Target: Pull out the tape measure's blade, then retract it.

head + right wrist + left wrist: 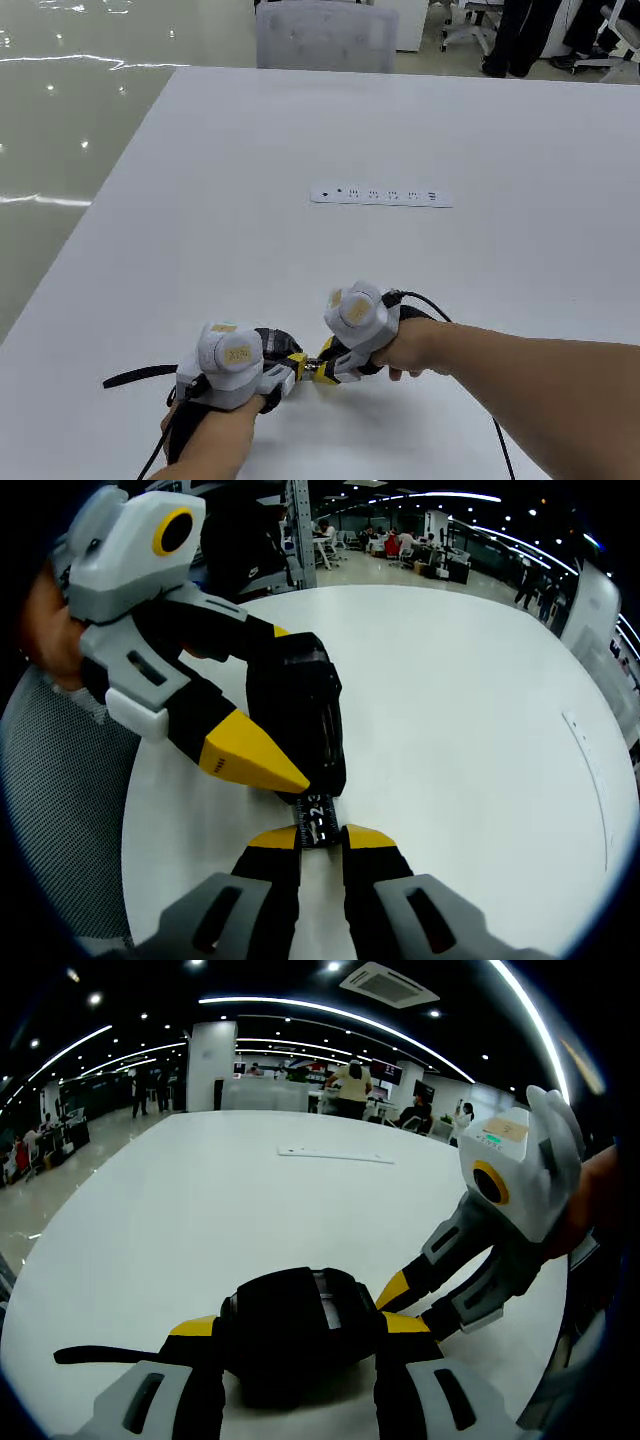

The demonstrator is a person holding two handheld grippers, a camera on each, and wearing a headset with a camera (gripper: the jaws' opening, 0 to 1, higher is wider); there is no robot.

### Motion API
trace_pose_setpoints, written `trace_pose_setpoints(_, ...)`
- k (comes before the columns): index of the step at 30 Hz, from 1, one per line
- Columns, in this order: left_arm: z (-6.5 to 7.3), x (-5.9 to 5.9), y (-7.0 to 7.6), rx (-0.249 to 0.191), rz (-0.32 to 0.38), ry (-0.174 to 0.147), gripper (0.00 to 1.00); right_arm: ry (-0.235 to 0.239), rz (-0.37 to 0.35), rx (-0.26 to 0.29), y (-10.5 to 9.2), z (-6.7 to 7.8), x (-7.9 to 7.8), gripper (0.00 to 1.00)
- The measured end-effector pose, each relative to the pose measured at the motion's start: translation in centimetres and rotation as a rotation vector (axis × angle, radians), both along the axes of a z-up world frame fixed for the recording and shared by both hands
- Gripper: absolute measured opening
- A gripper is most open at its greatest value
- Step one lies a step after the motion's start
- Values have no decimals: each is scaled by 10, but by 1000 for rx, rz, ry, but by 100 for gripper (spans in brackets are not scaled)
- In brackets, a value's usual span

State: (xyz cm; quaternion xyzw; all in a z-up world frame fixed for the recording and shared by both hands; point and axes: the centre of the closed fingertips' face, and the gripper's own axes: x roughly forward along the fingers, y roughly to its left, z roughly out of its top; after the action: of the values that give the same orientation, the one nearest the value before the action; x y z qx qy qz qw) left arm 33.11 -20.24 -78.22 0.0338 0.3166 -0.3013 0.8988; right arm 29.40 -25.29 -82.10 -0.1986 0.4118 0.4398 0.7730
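Pull-out step in hand: left claw (300, 1328) clamps the tape measure case (292, 1305) at the surface's (300, 150) near edge, right claw (321, 837) pinches the barely-drawn blade (316, 814); next, part the 2 claws steadily.

Working low and close to the body, both hands drawn together. Clamping the left hand-held gripper (300, 1325) on the tape measure (290, 1360), jaws spread round its case. Pinching the blade (318, 818) with the right hand-held gripper (321, 837), jaws almost together. Pointing both nose to nose, tips just beside each other. Reaching in from the right with the bare right forearm (530, 385), right hand (408, 345) bent inward.
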Motion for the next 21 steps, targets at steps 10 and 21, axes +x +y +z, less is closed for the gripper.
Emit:
trace_pose_setpoints(10, 0, 0, 0, -2, 2, 0, 57, 2, 4, 9, 6, 0, 2, 14)
trace_pose_setpoints(21, 0, 0, 1, -2, 6, 1, 57, -5, 4, 7, 12, 0, 5, 14)
